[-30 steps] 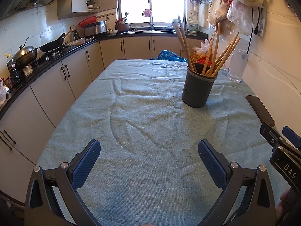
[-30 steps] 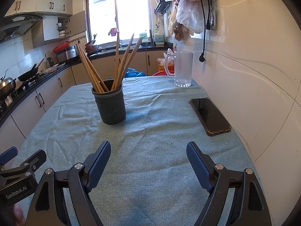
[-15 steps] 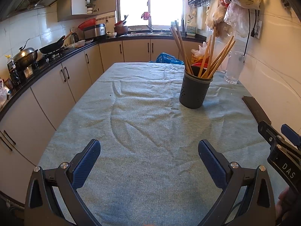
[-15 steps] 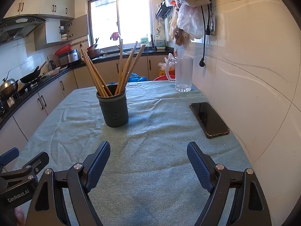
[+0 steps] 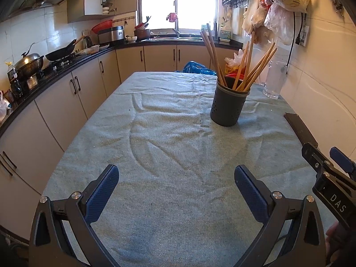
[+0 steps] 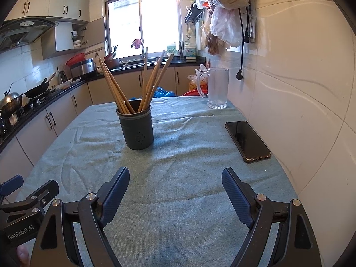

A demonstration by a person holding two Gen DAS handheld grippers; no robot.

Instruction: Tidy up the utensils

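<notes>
The table is covered by a rumpled teal terry cloth. A dark, perforated cylindrical holder is stood mid-table, with slim wooden chopsticks fanned inside. A glossy black phone is laid flat near the wall. The left gripper and right gripper are held wide apart, nothing between the ribbed blue pads.

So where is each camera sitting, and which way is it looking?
Left wrist: on the open left gripper, looking down the teal cloth-covered table toward the window; the right gripper shows at its right edge.
Right wrist: on the open right gripper, facing likewise; a fingertip shows.
Both share the dark grey holder of wooden chopsticks, black phone and frosted glass mug.
</notes>
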